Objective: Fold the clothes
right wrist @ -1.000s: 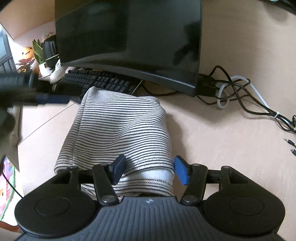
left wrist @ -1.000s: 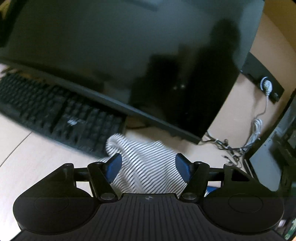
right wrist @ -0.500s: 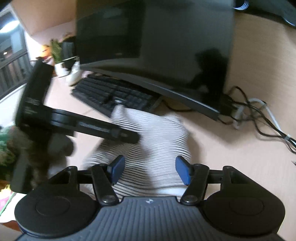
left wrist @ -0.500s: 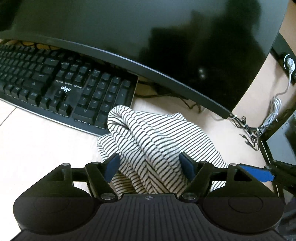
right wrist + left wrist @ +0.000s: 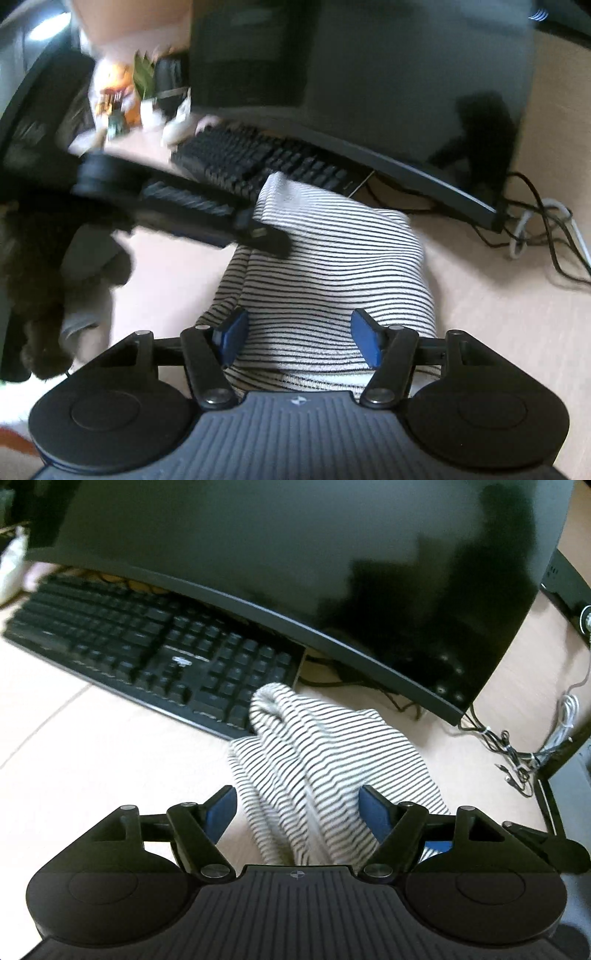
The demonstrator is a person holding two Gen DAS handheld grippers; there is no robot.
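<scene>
Lying on the pale wooden counter (image 5: 92, 760), the cream-and-black striped knit garment (image 5: 325, 273) runs lengthwise from the near edge to the far black keyboard (image 5: 155, 653); right gripper (image 5: 301, 341) spread over its near hem; left gripper (image 5: 295, 808) spread too, at its left side.

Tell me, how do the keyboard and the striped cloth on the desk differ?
The keyboard is plain black; the cloth is white with thin dark stripes. The keyboard lies flat and rigid, partly under the monitor; the cloth is soft, bunched into folds and humps up. The cloth sits between both grippers' open jaws, left gripper and right gripper; the keyboard lies farther off. Both rest on the same pale desk, and the cloth's far end seems to overlap the keyboard's corner.
</scene>
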